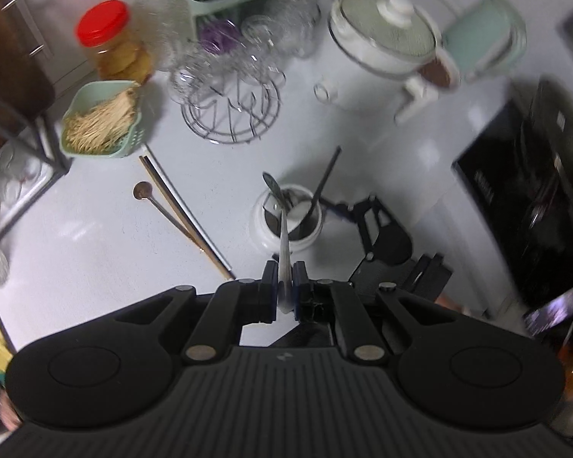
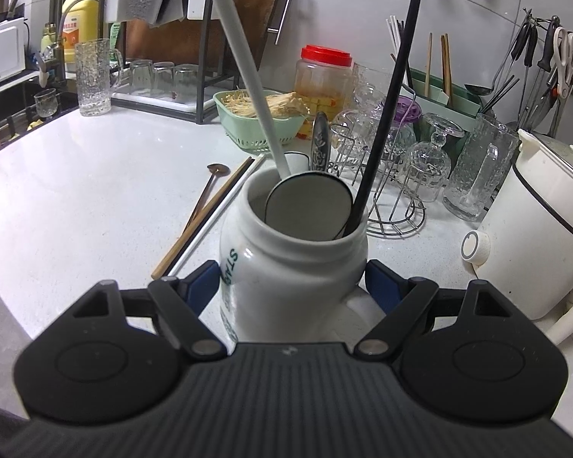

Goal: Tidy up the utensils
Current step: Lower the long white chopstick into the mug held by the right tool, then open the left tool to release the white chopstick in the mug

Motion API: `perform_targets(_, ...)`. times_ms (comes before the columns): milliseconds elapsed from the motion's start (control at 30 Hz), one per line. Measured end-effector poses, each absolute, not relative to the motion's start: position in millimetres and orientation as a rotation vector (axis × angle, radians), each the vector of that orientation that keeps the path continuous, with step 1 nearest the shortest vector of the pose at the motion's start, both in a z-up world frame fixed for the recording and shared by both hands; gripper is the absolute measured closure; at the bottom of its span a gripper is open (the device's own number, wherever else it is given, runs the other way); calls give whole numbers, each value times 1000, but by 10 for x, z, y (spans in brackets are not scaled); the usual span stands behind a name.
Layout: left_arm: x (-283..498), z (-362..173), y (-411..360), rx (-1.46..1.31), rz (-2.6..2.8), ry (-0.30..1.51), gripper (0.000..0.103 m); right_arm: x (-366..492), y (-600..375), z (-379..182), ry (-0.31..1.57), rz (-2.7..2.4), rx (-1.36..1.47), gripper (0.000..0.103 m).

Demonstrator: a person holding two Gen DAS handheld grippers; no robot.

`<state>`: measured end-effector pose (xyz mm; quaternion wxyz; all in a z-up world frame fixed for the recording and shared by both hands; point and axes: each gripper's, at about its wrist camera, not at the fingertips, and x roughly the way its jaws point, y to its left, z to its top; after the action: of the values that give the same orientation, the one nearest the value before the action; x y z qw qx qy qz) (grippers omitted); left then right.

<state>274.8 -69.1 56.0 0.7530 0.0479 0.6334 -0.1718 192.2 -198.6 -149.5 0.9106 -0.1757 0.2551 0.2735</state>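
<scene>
The left tongs (image 1: pixel 285 282) pinch a slim silver utensil (image 1: pixel 283 244) above the white jar (image 2: pixel 292 267), which the right tongs (image 2: pixel 292 280) clasp on the bench (image 2: pixel 95 191); chopsticks (image 2: pixel 206 217) lie just beside it.

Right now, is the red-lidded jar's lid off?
No, the red lid sits closed on top of the plastic jar behind the green basket.

White ceramic jar (image 2: pixel 290 267), upright on the counter (image 2: pixel 76 191), holding 1 white ladle (image 2: pixel 309 206), 1 black-handled utensil (image 2: pixel 386 114), 1 embossed metal spoon (image 2: pixel 320 141). Beside it, flat: 1 small brown spoon (image 2: pixel 217 170), wooden chopsticks (image 2: pixel 206 221).
</scene>
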Motion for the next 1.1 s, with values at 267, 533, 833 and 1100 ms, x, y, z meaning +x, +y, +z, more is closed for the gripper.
perform_targets(267, 2872, 272, -933, 215, -398, 1407, 94, 1913, -1938, -1494, 534, 537, -364, 18)
perform_targets(533, 2954, 145, -919, 265, -455, 1368, 94, 1907, -1919, -1502, 529, 531, -380, 18)
perform_targets(833, 2958, 424, -625, 211, -436, 1244, 84, 1926, -1917, -1488, 541, 528, -377, 18)
perform_targets(1100, 2719, 749, -305, 171, -412, 1016, 83, 1917, -1880, -1491, 552, 501, -363, 18)
